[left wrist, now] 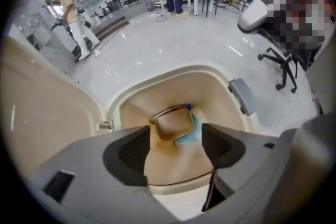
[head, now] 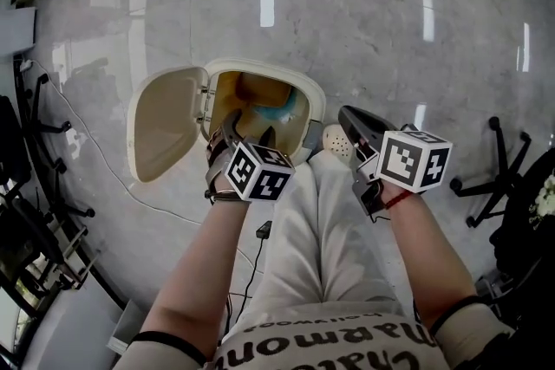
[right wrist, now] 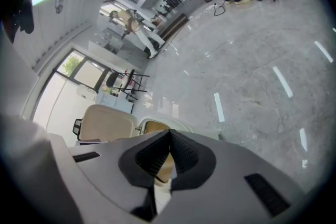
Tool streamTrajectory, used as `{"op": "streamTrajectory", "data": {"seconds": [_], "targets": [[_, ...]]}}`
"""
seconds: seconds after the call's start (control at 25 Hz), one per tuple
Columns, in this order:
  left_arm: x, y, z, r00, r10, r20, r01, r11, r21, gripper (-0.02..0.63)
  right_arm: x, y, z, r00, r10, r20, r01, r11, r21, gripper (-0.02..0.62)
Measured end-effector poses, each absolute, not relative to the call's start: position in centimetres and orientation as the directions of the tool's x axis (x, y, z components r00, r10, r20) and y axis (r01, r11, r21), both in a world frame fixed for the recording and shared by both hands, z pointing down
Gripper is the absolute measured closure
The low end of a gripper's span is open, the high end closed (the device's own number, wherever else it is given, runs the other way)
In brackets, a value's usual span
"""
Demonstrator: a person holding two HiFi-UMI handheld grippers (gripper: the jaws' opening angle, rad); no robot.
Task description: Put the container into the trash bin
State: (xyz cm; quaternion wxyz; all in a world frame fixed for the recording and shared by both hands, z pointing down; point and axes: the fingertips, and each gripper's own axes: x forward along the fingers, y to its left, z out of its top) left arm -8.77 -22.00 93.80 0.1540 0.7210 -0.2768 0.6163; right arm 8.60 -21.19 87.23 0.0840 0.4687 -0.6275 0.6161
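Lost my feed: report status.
Left gripper open, empty, over beige plastic trash bin. Right gripper shut, empty. Clear rectangular container inside bin. Lid open, nothing blocking.

Cream trash bin (head: 260,65), with a tan container (left wrist: 173,124) and a pale blue scrap (left wrist: 192,134) inside. Around the bin, grey marbled floor (head: 364,13). Left tool (head: 250,133) and right tool (head: 349,115) carry black-and-white patterned cubes.

clear container (left wrist: 174,124) lies tilted inside open cream trash bin (left wrist: 220,77).

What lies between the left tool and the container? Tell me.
Nothing: in the left gripper view the left tool's open jaws hang over the trash bin, with only bare air down to the container lying inside.
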Motion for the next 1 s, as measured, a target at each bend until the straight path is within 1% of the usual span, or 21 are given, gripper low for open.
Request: {"op": "streamTrajectory", "data": {"seconds": [0.08, 0.12, 0.2, 0.24, 0.4, 0.48, 0.56, 0.64, 0.72, 0.76, 0.8, 0.92, 1.0], "targets": [[-8.4, -22.3, 91.1, 0.152, -0.256, 0.955, -0.666, -0.741, -0.092, 0.272, 8.1, -21.6, 85.1, -0.559, -0.487, 0.671, -0.693, -0.171, -0.700, 0.592], [-8.3, -22.6, 89.5, 0.183, -0.286, 0.941, -0.700, -0.710, -0.080, 0.287, 7.9, -21.9, 83.9, -0.565, -0.489, 0.665, -0.695, -0.153, -0.703, 0.592], [-8.3, -23.3, 86.2, 0.221, -0.347, 0.911, -0.762, -0.644, -0.060, 0.388, 7.3, -22.5, 81.3, -0.580, -0.491, 0.650, -0.698, -0.111, -0.707, 0.592], [-8.5, -23.6, 84.6, 0.226, -0.372, 0.900, -0.790, -0.610, -0.054, 0.419, 7.0, -22.7, 80.0, -0.590, -0.492, 0.640, -0.698, -0.087, -0.711, 0.592], [-9.3, -24.2, 78.9, 0.221, -0.447, 0.867, -0.867, -0.497, -0.035, 0.431, 6.0, -23.4, 74.4, -0.639, -0.485, 0.598, -0.686, 0.007, -0.727, 0.592], [-8.7, -24.7, 75.6, 0.263, -0.485, 0.834, -0.879, -0.476, 0.000, 0.430, 5.8, -24.0, 71.5, -0.652, -0.480, 0.587, -0.691, 0.058, -0.721, 0.592], [-6.7, -25.6, 71.3, 0.391, -0.532, 0.751, -0.870, -0.480, 0.113, 0.428, 5.8, -24.9, 68.3, -0.662, -0.480, 0.576, -0.701, 0.125, -0.702, 0.592], [-4.6, -26.1, 66.3, 0.533, -0.568, 0.627, -0.830, -0.493, 0.259, 0.428, 5.8, -25.6, 65.1, -0.673, -0.477, 0.565, -0.708, 0.192, -0.680, 0.592], [-3.2, -25.7, 61.6, 0.619, -0.584, 0.526, -0.782, -0.521, 0.342, 0.429, 5.5, -25.5, 62.2, -0.696, -0.459, 0.552, -0.700, 0.260, -0.666, 0.592], [-2.5, -25.2, 59.5, 0.650, -0.578, 0.493, -0.757, -0.549, 0.355, 0.464, 5.3, -25.1, 60.8, -0.712, -0.444, 0.544, -0.690, 0.297, -0.660, 0.592], [-1.9, -24.5, 57.6, 0.677, -0.567, 0.469, -0.732, -0.583, 0.352, 0.480, 5.1, -24.5, 59.5, -0.727, -0.427, 0.538, -0.679, 0.333, -0.654, 0.592], [-0.8, -22.3, 52.6, 0.720, -0.545, 0.429, -0.683, -0.664, 0.304, 0.480, 4.5, -22.6, 56.2, -0.747, -0.390, 0.538, -0.665, 0.437, -0.606, 0.592], [-1.0, -22.2, 49.8, 0.726, -0.557, 0.405, -0.676, -0.685, 0.270, 0.480, 4.2, -23.0, 54.2, -0.747, -0.399, 0.532, -0.664, 0.495, -0.561, 0.592]]}}
